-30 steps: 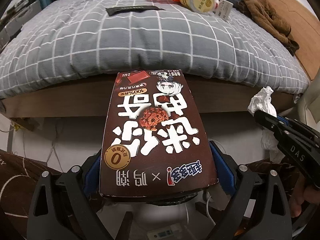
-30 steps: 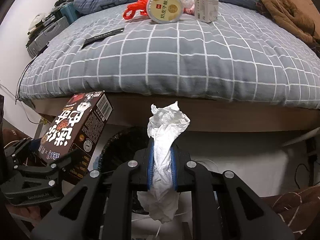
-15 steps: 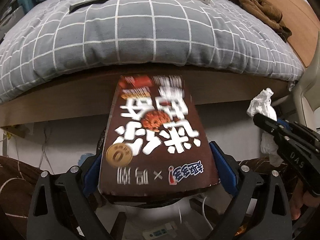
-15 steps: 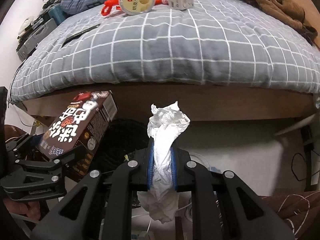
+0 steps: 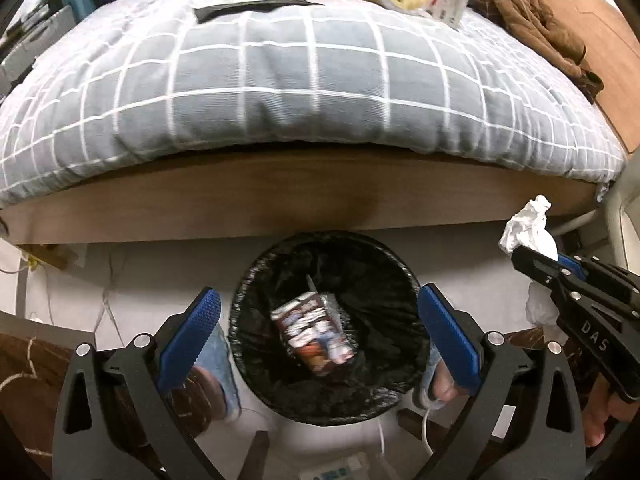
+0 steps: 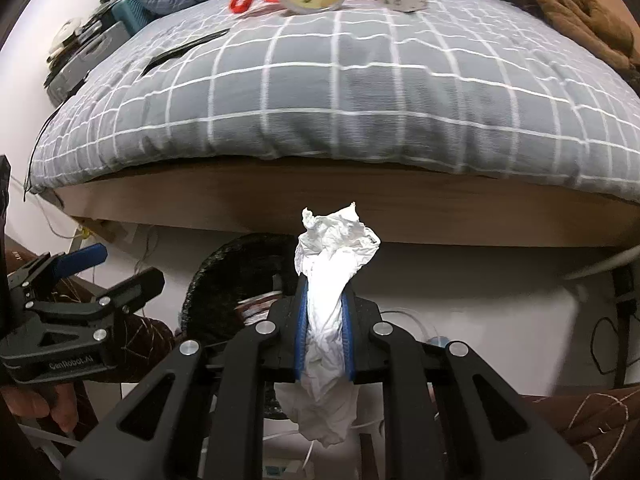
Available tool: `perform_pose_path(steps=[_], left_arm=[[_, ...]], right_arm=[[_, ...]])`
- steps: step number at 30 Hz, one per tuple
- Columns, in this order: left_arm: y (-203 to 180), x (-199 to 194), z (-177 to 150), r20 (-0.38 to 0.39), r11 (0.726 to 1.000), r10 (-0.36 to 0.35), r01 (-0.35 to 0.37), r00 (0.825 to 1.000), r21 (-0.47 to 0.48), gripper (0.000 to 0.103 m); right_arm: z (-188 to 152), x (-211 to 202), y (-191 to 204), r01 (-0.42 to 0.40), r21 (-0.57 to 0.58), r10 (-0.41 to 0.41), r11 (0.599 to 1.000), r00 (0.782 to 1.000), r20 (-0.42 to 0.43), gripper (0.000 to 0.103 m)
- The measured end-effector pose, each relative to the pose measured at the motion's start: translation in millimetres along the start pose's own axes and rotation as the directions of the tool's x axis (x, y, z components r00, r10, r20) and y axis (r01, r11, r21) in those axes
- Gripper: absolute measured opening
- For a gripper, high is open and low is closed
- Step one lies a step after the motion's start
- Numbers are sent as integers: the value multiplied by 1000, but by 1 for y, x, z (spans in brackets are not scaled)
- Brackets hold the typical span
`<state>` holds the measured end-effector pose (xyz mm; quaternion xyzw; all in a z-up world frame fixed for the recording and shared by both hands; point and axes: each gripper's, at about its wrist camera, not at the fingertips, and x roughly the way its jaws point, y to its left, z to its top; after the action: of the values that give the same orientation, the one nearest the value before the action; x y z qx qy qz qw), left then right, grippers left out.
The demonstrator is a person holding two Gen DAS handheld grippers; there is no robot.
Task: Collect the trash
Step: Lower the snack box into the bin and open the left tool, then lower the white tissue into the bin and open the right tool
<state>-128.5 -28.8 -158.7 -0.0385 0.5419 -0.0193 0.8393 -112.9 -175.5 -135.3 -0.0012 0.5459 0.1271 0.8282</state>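
Lying in one black-lined bin [image 5: 256,280] was one brown snack box [image 5: 314,330], released by the just-widened left gripper [image 5: 320,332]; right gripper [image 6: 324,320], marked "DAS", clamped one white tissue [image 6: 332,264].

Bed [image 5: 312,80]: fills the upper part of both views, covered by a grey quilt with a white grid.
Bed frame [image 5: 280,196]: a brown wooden side board under the quilt's edge.
Floor [image 6: 480,292]: pale, with thin cables trailing across it.
Wall [image 6: 24,92]: white, left of the bed.
Headboard [image 5: 600,40]: light wood, at the right.
Light: even, indoor.
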Motion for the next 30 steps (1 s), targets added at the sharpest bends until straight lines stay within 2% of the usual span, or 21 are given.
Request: perform_pose_path(steps=[9,12,19,21,23,30], left_arm=[[53,-10,2,24,997,39,-38,999,-63,97],[68,-12,1,22,996,31,-29,999,-87,97],[85,-7,-4,7,993,58,-57,998,-101,97],[90,-5,-6,-3,992,59,-59,998,-108,97],[92,-4,-5,-2,991,57,-57,998,-118,97],[90,-2,-5,-1,991,75,-74,997,-107,97]], right_arm=[[4,18,47,-44,-69,42,997,998,-36,15],[3,28,61,-61,-83,56,995,996,-65,15],[-1,56,77,-46,-102,32,994,991,-133,17],[-1,60,79,-37,-101,23,994,990,-141,22],[0,64,81,-28,-101,14,994,990,-143,34],[0,66,81,-14,-92,2,996,990,-138,58]])
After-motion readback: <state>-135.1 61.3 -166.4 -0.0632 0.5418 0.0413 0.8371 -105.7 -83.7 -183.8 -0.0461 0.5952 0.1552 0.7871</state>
